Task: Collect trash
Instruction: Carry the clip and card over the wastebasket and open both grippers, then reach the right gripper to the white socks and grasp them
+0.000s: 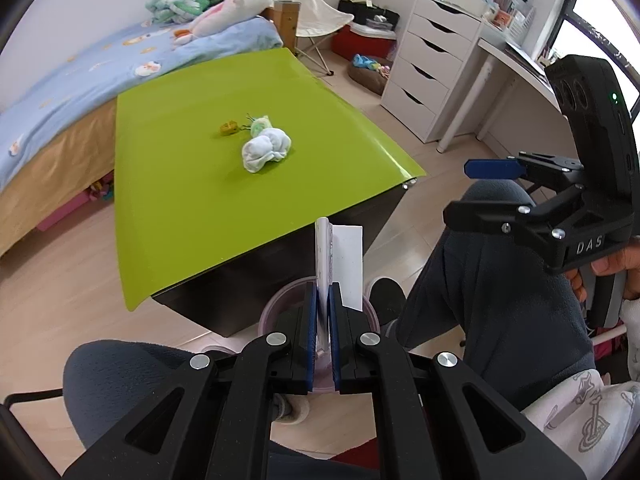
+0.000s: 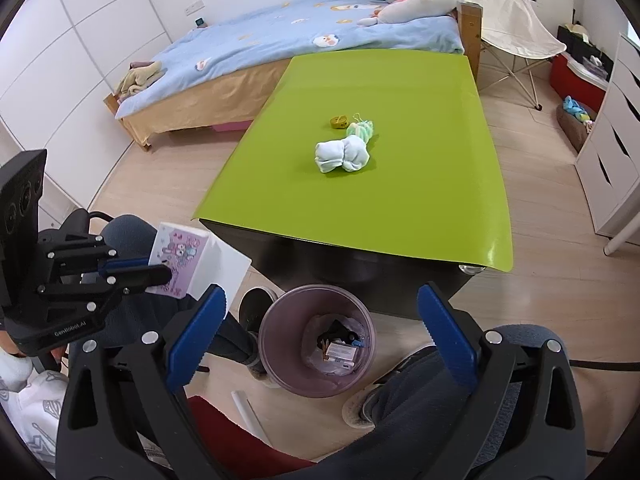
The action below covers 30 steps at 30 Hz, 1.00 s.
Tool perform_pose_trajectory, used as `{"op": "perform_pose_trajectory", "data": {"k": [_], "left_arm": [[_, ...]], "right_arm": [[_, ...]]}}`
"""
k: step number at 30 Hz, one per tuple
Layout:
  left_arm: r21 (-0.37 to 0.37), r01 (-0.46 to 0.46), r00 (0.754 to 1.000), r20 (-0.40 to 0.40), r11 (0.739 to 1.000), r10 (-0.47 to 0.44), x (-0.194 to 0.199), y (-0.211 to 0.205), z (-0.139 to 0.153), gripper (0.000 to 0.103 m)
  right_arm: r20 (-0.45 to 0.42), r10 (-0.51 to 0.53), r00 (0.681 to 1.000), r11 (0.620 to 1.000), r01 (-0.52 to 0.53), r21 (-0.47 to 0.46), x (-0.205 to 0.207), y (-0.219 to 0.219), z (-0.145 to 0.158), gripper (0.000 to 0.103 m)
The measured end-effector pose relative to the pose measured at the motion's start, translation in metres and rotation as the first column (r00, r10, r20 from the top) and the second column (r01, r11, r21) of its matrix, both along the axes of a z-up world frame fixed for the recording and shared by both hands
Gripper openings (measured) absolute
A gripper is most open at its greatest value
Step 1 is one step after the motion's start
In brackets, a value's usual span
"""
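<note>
A small box [image 2: 182, 264] is clamped in the left gripper [image 1: 322, 320]; the right gripper [image 2: 320, 328] is spread empty. Release over the bin [image 2: 316, 340] is judged next.

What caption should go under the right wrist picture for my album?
Open right claw above the purple trash bin; left claw grips a cartoon-printed box beside the green table.

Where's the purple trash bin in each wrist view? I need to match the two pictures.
Left wrist: the purple trash bin sits bottom centre, mostly hidden behind the left gripper, which is shut on a flat packet.
Right wrist: the bin is lower centre, in full view between the open fingers of the right gripper.
Shared landmark: the green table, just beyond the bin.
</note>
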<state>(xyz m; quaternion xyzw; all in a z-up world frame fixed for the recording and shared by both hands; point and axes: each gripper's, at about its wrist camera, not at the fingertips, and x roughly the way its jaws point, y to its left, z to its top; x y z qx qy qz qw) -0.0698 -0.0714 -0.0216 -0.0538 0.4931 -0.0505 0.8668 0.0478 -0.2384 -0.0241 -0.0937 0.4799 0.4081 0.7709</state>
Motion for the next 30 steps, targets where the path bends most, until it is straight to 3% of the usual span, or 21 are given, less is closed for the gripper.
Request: {"op": "perform_pose_trajectory", "data": {"k": [5, 6, 10, 11, 20, 30], "left_arm": [[-0.006, 0.024, 1.000, -0.013, 1.000, -0.024, 0.003, -0.005, -0.002, 0.013], [-0.002, 0.026, 0.999, -0.020, 1.000, -0.026, 0.004, -0.006, -0.003, 0.019], [-0.010, -0.004, 1.000, -0.008, 1.000, 0.004, 0.005, -0.002, -0.007, 0.085], [-0.006, -0.018, 1.000, 0.011, 1.000, 0.018, 0.004, 0.000, -0.005, 0.091], [0.028, -0.098, 0.993, 0.064, 0.995, 0.096, 0.004, 0.013, -0.002, 0.095], [0.003, -0.155, 0.985, 0.077, 0.988, 0.155, 0.004, 0.031, 0.001, 0.095]], "right_arm": [[-0.002, -0.008, 1.000, 1.000, 0.008, 0.011, 0.002, -0.004, 0.003, 0.096], [-0.003, -0.009, 1.000, 1.000, 0.009, 0.012, 0.003, -0.004, 0.003, 0.096], [-0.004, -0.010, 1.000, 1.000, 0.010, 0.015, 0.003, -0.005, 0.003, 0.097], [-0.004, -0.010, 1.000, 1.000, 0.010, 0.016, 0.003, -0.004, 0.003, 0.097], [-0.008, -0.001, 1.000, 1.000, 0.002, 0.020, 0.003, 0.002, 0.003, 0.098], [-0.011, 0.014, 1.000, 1.000, -0.014, 0.021, 0.002, 0.009, 0.002, 0.099]]}}
